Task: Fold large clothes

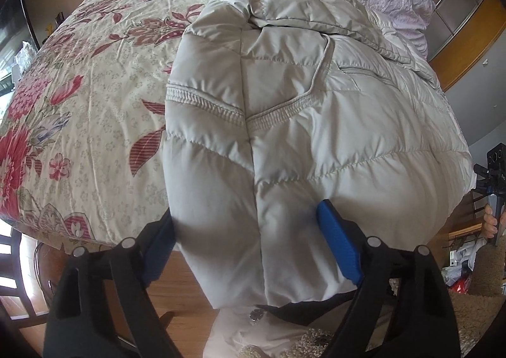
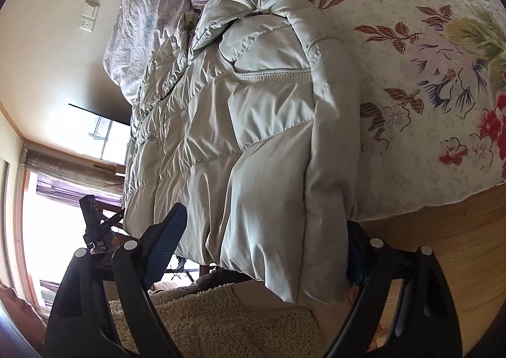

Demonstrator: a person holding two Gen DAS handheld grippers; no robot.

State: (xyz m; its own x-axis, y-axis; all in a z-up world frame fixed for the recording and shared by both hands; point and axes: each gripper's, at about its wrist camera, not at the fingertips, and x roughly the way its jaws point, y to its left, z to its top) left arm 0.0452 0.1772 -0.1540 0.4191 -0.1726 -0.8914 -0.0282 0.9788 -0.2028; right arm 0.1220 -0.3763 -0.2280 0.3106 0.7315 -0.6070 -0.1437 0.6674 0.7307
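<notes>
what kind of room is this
Most likely a bedroom in a home. A bed with a floral bedspread holds the puffy jacket being folded, a pale crumpled duvet is heaped at its far end, and a wooden floor runs alongside.

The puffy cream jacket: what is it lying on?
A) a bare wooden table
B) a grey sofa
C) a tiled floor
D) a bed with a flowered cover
D: the jacket lies across a cream bedspread printed with red and pink flowers, its lower end hanging over the edge.
</notes>
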